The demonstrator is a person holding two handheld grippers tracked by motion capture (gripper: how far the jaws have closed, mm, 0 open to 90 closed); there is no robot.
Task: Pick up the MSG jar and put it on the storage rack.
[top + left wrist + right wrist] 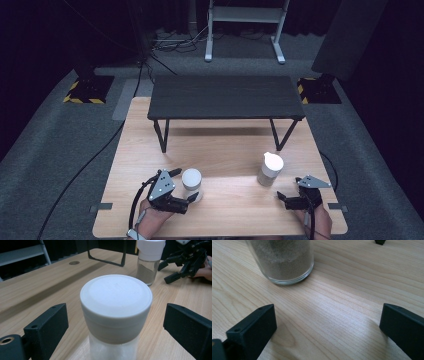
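A jar with a white lid [191, 181] stands near the front left of the wooden table [225, 150]. My left gripper [185, 186] is around it, one jaw on each side. In the left gripper view the white-lidded jar [116, 297] stands between the jaws with a gap on both sides, so the left gripper [116, 320] is open. A second jar [270, 169], holding grey powder under a white cap, stands to the right. My right gripper [289, 188] sits just right of it, open and empty. In the right gripper view the powder jar [280, 260] is ahead of the right gripper [327, 322].
A low black bench [225, 97] stands across the far half of the table. The left gripper view shows the powder jar [150, 262] and the other gripper [185, 265] beyond the near jar. Grey carpet and cables surround the table.
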